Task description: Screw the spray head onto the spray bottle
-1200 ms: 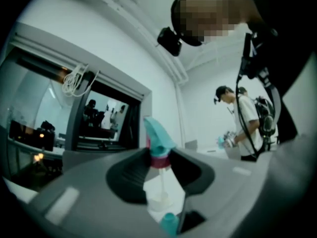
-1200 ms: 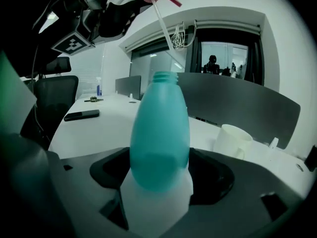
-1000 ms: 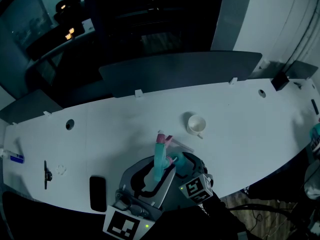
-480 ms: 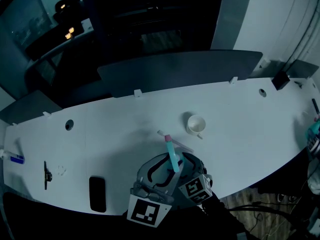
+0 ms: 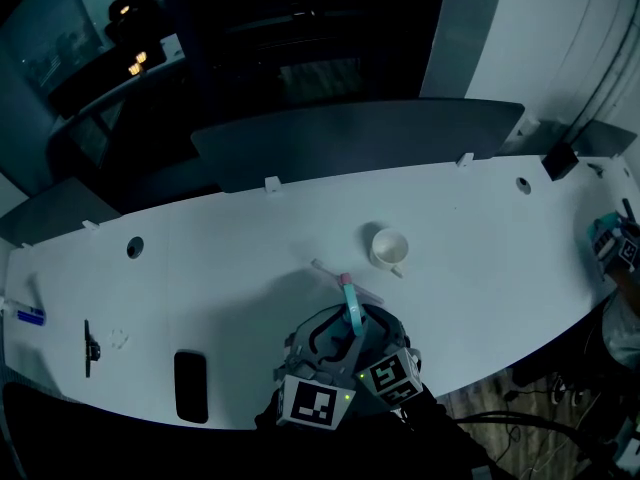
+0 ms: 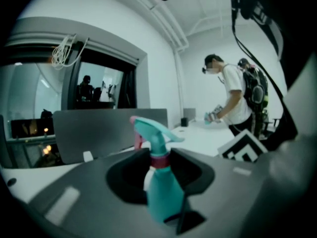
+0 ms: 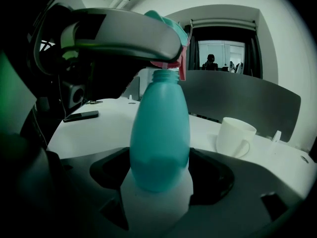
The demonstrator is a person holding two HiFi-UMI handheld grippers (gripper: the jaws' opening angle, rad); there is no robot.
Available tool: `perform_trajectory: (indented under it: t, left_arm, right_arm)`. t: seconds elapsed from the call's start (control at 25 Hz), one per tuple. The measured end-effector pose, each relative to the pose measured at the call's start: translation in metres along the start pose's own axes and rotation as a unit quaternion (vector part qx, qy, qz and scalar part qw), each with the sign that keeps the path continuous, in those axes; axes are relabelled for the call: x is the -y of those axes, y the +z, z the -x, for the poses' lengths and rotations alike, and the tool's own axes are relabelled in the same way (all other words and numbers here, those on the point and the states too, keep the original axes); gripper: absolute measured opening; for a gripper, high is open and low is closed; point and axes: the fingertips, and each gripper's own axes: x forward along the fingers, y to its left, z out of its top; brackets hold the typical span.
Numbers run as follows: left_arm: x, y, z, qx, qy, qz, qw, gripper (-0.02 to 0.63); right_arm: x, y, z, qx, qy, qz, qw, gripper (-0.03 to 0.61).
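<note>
Table: white table [image 5: 480, 258], long and curved; my left gripper [image 6: 159, 175] and right gripper [image 7: 161, 182] are at its near edge, mid-span.
Mug: white mug [image 5: 389, 248], upright, handle toward near edge; on the table beyond the spray bottle [image 7: 159, 133], apart from it. Nearest item to the work.
Phone: dark phone [image 5: 190, 386], flat, by near edge, well to my left.
Misc: small black item [image 5: 90, 346], far left; too small to ID.
Partition: dark partition panel [image 5: 350, 143] along table's far edge, behind mug.
Other: person [image 6: 237, 100] w/ backpack rig, standing at the table's right end, well apart.
In the way: in right gripper view my left gripper's body spans the top and covers most of the spray head [image 6: 151, 133]; bottle fills centre, hiding table behind it.
Bottle: teal, neck up, held between my 2 grippers over the near edge.
Head: teal, pink trigger, pink collar [image 6: 159, 160]; on top of bottle, collar right at the bottle mouth; can't tell how far threaded.
L jaws: approx half closed, pads clamped on the spray head.
R jaws: part open, pads clamped on bottle's lower body.
</note>
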Motion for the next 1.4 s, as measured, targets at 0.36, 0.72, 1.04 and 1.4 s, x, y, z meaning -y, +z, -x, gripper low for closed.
perform_trajectory:
  t: [0.36, 0.72, 1.04, 1.4]
  left_arm:
    - [0.006, -0.018, -0.004, -0.026, -0.018, -0.009, 0.9995, 0.132]
    - [0.009, -0.019, -0.002, -0.004, -0.059, -0.036, 0.9976, 0.132]
    - [0.011, -0.016, 0.004, 0.038, -0.162, -0.013, 0.9860, 0.132]
    - [0.013, -0.019, 0.011, 0.043, -0.195, -0.009, 0.9799, 0.133]
  right_arm:
    - [-0.002, 0.001, 0.001, 0.004, 0.008, -0.003, 1.000, 0.377]
    - [-0.005, 0.000, 0.000, 0.011, 0.027, 0.006, 1.000, 0.377]
    - [-0.012, 0.002, 0.002, 0.017, 0.106, 0.043, 0.993, 0.377]
    - [-0.023, 0.001, 0.003, 0.024, 0.231, 0.103, 0.967, 0.378]
